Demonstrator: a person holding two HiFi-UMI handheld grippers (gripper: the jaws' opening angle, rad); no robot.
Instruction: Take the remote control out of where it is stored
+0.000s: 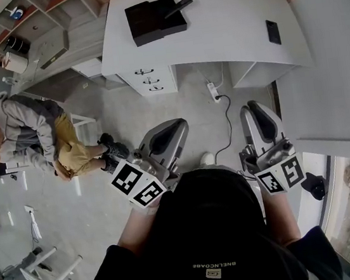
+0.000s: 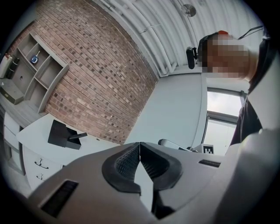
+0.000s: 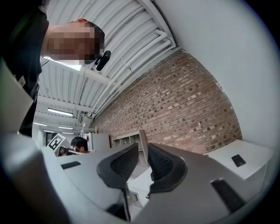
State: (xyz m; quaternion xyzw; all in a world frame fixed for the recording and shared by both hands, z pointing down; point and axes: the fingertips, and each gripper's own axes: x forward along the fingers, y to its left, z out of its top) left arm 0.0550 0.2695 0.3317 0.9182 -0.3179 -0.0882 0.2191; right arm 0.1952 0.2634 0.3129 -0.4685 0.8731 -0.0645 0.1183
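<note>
A white desk [image 1: 224, 27] stands at the far side of the room. On it sits a black box [image 1: 149, 19] with a slim black bar [image 1: 178, 6] sticking out of its top; I cannot tell whether the bar is the remote control. The box [image 2: 61, 133] also shows in the left gripper view. A small flat black item [image 1: 273, 31] lies at the desk's right end. My left gripper [image 1: 172, 127] and right gripper [image 1: 257, 109] are held close to the body, well short of the desk. Both are shut with nothing between the jaws.
The desk has a drawer unit [image 1: 149, 80] under its left part. A power strip [image 1: 214, 90] and cable lie on the floor before it. A person [image 1: 34, 138] crouches at the left. Wooden shelves [image 1: 31, 20] stand at the back left against a brick wall.
</note>
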